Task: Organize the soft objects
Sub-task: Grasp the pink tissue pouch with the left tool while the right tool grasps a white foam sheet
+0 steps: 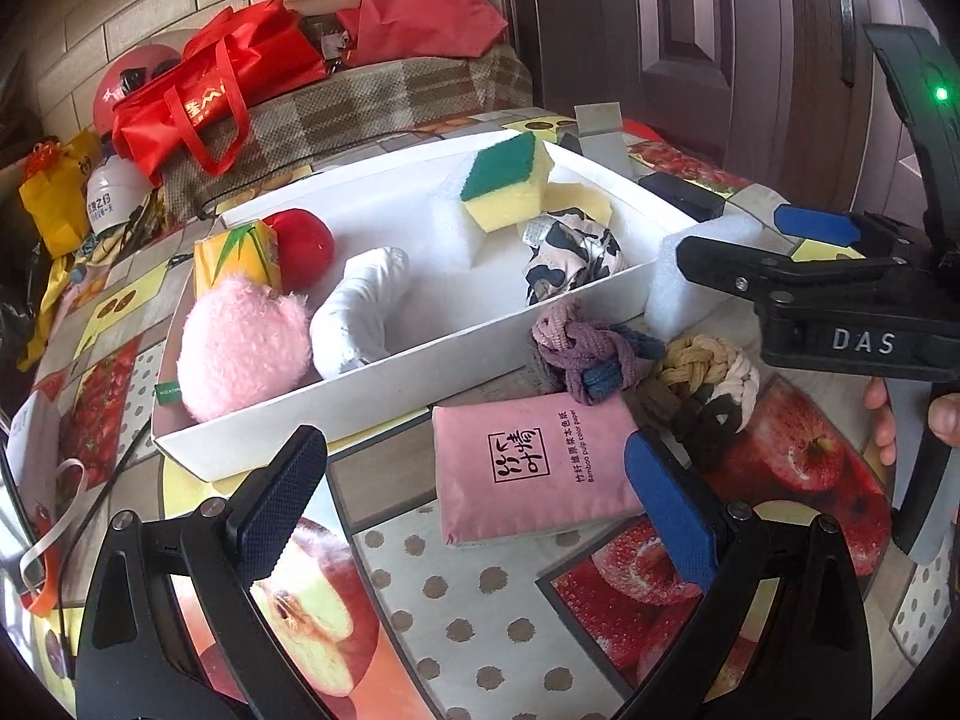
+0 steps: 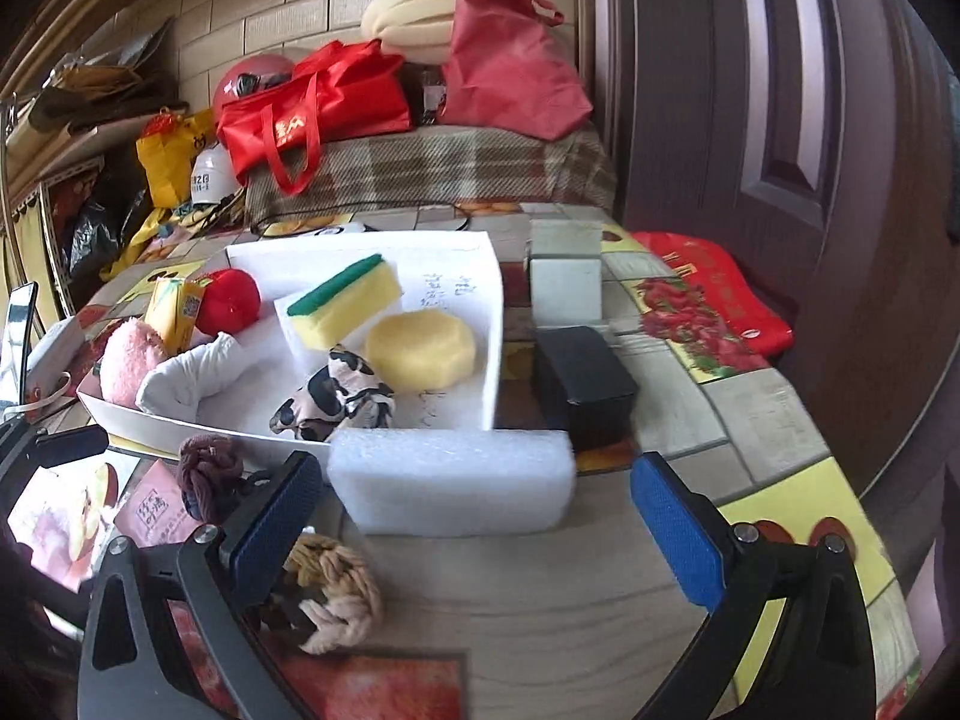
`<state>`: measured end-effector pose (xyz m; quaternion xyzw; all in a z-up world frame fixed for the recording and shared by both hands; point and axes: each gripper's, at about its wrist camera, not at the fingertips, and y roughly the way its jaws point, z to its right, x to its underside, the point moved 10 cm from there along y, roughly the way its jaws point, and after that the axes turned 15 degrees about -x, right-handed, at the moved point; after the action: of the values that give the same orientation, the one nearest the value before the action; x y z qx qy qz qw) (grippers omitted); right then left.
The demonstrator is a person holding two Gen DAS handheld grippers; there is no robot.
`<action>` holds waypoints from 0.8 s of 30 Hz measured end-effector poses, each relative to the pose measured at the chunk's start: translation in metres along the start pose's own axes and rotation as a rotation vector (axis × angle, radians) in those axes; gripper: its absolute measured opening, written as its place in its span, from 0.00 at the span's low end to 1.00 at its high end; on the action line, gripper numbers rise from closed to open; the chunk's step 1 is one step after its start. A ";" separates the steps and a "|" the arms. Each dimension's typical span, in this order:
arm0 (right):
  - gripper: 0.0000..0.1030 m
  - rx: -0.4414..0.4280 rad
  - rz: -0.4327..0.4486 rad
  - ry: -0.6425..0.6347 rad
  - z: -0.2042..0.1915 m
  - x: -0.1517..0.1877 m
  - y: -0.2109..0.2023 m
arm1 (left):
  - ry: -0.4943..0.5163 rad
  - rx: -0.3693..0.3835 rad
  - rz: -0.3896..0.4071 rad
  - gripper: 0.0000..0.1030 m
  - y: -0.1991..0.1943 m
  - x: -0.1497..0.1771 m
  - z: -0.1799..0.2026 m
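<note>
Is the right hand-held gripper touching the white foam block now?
Apart. In the right wrist view, the right hand-held gripper is open, and bare table shows between its fingertips and the white foam block.

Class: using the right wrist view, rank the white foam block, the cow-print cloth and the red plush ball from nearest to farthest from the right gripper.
1. White foam block, on the table just ahead of the right gripper.
2. Cow-print cloth, inside the tray's near edge.
3. Red plush ball, tray's far left.

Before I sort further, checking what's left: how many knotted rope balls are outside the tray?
2: purple ball against the tray front wall, beige ball just right of it. None visibly hidden.
</note>
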<state>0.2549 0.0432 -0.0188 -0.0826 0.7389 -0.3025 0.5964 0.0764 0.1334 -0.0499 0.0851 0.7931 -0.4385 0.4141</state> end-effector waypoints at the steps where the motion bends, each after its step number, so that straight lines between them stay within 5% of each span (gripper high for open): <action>1: 1.00 0.006 -0.005 0.006 0.001 0.000 0.003 | 0.003 -0.003 0.000 0.98 0.000 0.000 0.001; 9: 1.00 0.043 -0.148 0.073 0.015 0.015 0.028 | 0.006 0.026 -0.046 0.98 0.011 -0.002 0.009; 11: 1.00 0.034 -0.146 0.083 0.015 0.016 0.026 | 0.001 0.042 -0.045 0.90 0.011 -0.002 0.010; 12: 0.93 0.030 -0.133 0.081 0.014 0.015 0.023 | -0.002 0.051 -0.042 0.75 0.010 -0.002 0.011; 13: 0.86 0.033 -0.120 0.074 0.013 0.013 0.020 | -0.005 0.052 -0.036 0.72 0.009 -0.003 0.010; 20: 0.86 0.082 0.043 0.019 0.008 -0.003 -0.010 | -0.053 0.045 0.020 0.62 -0.004 -0.005 0.001; 21: 0.86 0.088 0.087 0.022 0.009 -0.006 -0.019 | -0.075 0.044 0.043 0.58 -0.010 -0.006 -0.004; 22: 0.86 0.093 0.128 0.025 0.010 -0.008 -0.027 | -0.096 0.039 0.069 0.39 -0.016 -0.006 -0.009; 24: 0.86 0.108 0.177 0.025 0.009 -0.010 -0.039 | -0.132 0.046 0.122 0.34 -0.030 -0.006 -0.018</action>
<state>0.2571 0.0134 0.0098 0.0193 0.7334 -0.2890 0.6150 0.0548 0.1301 -0.0219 0.1137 0.7470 -0.4352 0.4895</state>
